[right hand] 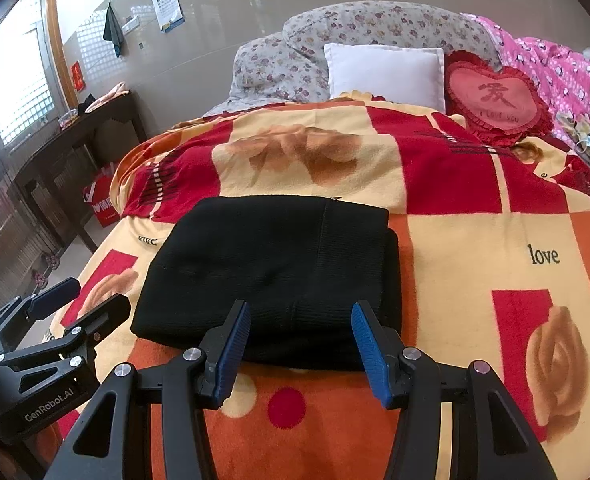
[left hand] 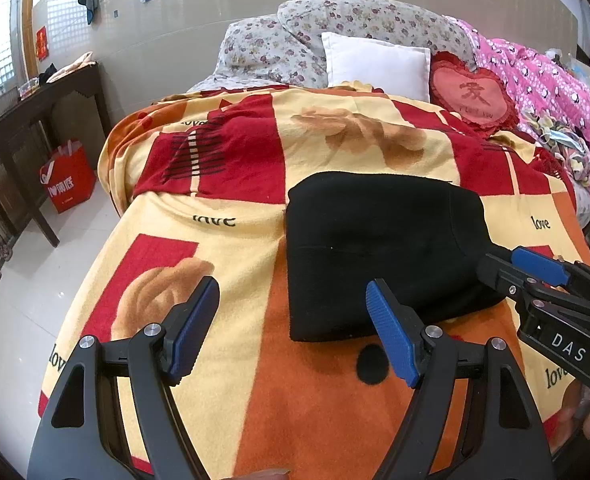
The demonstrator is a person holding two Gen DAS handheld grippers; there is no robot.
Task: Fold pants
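The black pants [left hand: 379, 248] lie folded into a compact rectangle on the patterned blanket [left hand: 231, 240]; they also show in the right wrist view [right hand: 271, 272]. My left gripper [left hand: 293, 320] is open and empty, just in front of the bundle's near left corner. My right gripper [right hand: 301, 340] is open and empty, its fingertips at the bundle's near edge; it also shows in the left wrist view [left hand: 535, 276] at the bundle's right side. The left gripper shows at the left of the right wrist view [right hand: 79, 304].
Bed with a red, yellow and orange blanket [right hand: 475, 240]. White pillow [left hand: 377, 66], heart cushion [left hand: 473, 96], floral quilt [left hand: 295, 36] and pink bedding [left hand: 551, 92] at the far end. Dark wooden table [left hand: 35, 120] and red bag [left hand: 69, 176] on the floor to the left.
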